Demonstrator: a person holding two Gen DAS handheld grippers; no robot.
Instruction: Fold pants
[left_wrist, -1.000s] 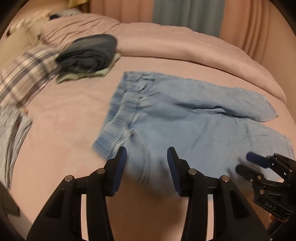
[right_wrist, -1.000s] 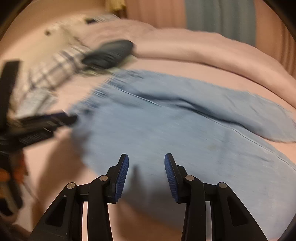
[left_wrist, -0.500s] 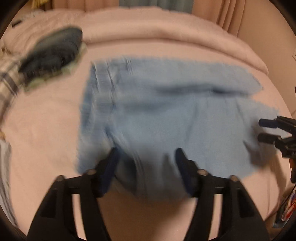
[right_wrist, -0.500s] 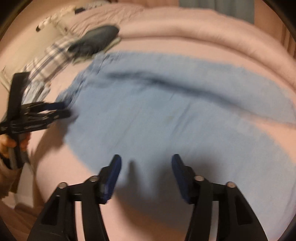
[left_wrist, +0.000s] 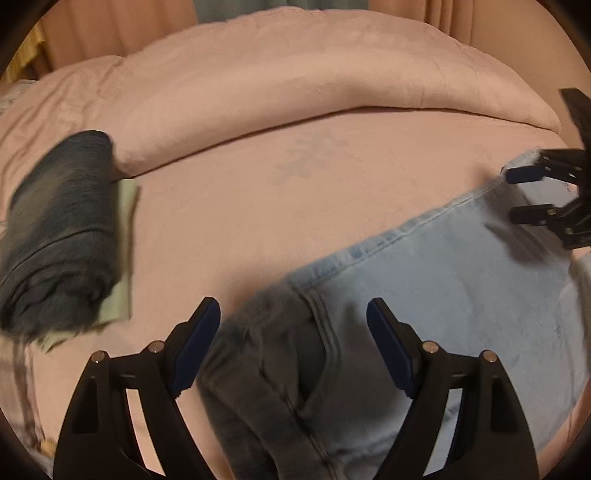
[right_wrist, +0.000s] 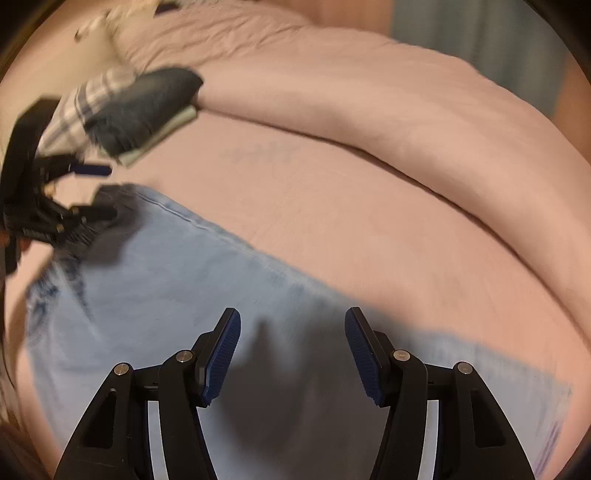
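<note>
Light blue denim pants (left_wrist: 454, 280) lie flat on the pink bed; they also show in the right wrist view (right_wrist: 155, 295). My left gripper (left_wrist: 293, 347) is open and empty, low over the waistband end, which lies in its shadow. My right gripper (right_wrist: 293, 354) is open and empty, low over the leg part of the pants. Each gripper shows in the other's view, the right gripper (left_wrist: 532, 195) at the right edge, the left gripper (right_wrist: 96, 192) at the left edge, both open.
A folded dark blue garment (left_wrist: 62, 229) lies on a pale green one at the left, also in the right wrist view (right_wrist: 144, 107). A plaid cloth (right_wrist: 81, 107) lies beside it. A rolled pink duvet (left_wrist: 295, 74) runs along the far side.
Both grippers have dropped closer to the pants and moved forward over them. The pants now fill the lower part of each view. Both stayed open.
</note>
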